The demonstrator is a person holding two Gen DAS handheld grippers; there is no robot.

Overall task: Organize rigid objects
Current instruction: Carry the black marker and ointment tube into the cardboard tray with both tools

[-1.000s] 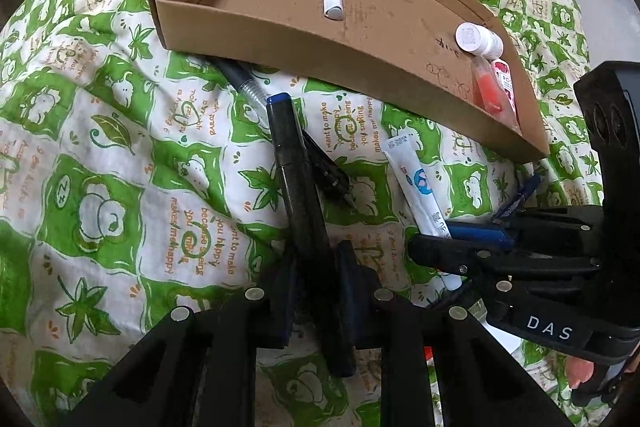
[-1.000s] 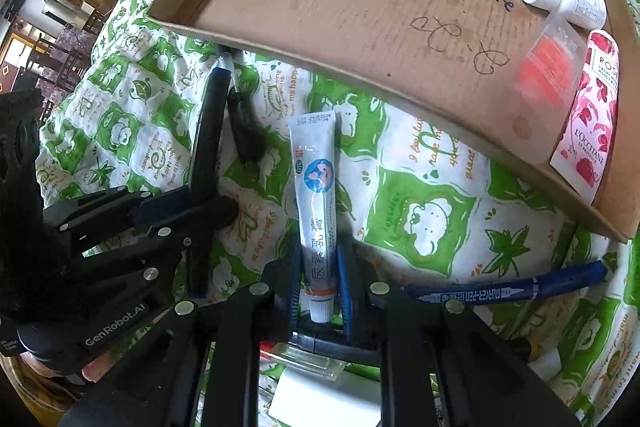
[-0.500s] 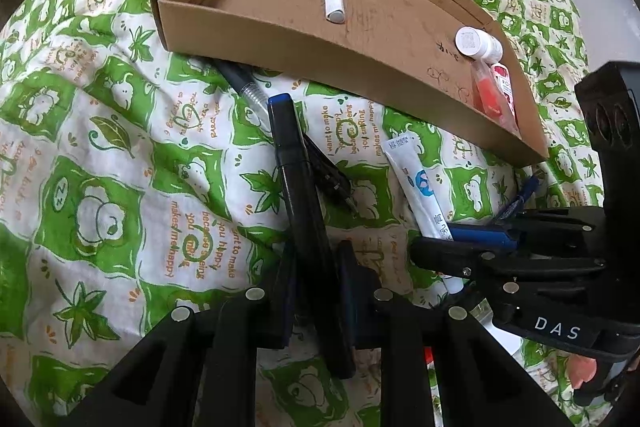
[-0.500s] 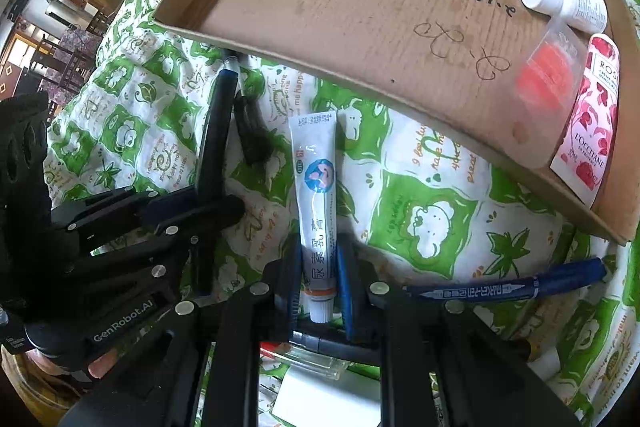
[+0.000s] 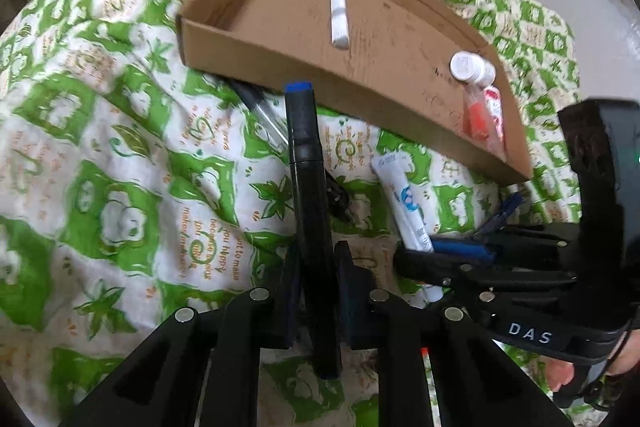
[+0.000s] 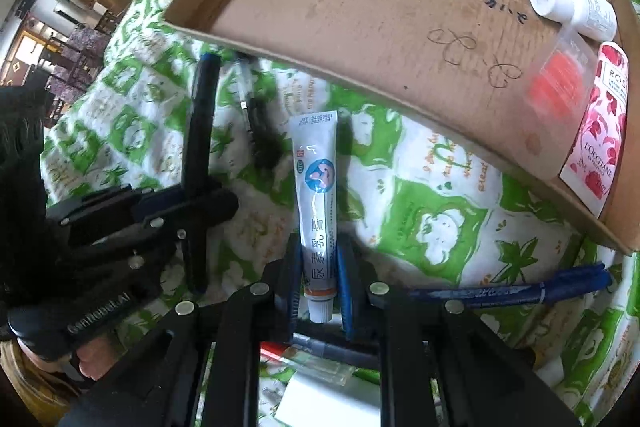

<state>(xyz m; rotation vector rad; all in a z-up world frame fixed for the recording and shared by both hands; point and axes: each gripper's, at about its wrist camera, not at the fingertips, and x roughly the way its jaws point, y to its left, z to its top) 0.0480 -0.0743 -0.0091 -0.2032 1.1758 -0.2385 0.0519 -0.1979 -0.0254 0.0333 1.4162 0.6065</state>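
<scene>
- green-and-white printed cloth [image 5: 120, 187] covers the whole surface, wrinkled
- left gripper [image 5: 316, 279] pinching a long black marker with blue end cap [image 5: 306, 163] near its lower end; its jaws have just been closing, with the marker between them; marker's capped tip reaches toward the near wall of the box
- clear-barrel ballpoint pen [image 5: 260, 111] lies on the cloth just left of the marker, upper end tucked under the box edge
- shallow brown cardboard box [image 5: 256, 39] sits on the cloth beyond both grippers
- inside box, left-middle: white cylindrical stick with cap [image 5: 339, 13], lying flat
- inside box, right corner: small white bottle [image 6: 572, 7], clear pouch with orange contents [image 6: 556, 83], pink-and-white floral hand-cream tube [image 6: 600, 131], bunched together
- right gripper [image 6: 318, 283] clamped on a white ointment tube with blue round logo [image 6: 318, 187] at its cap end; tube's crimped end points toward the box
- dark blue marker pen [image 6: 516, 291] lies flat on the cloth right of the right gripper, outside the box
- more small items under the right gripper, too hidden to tell
</scene>
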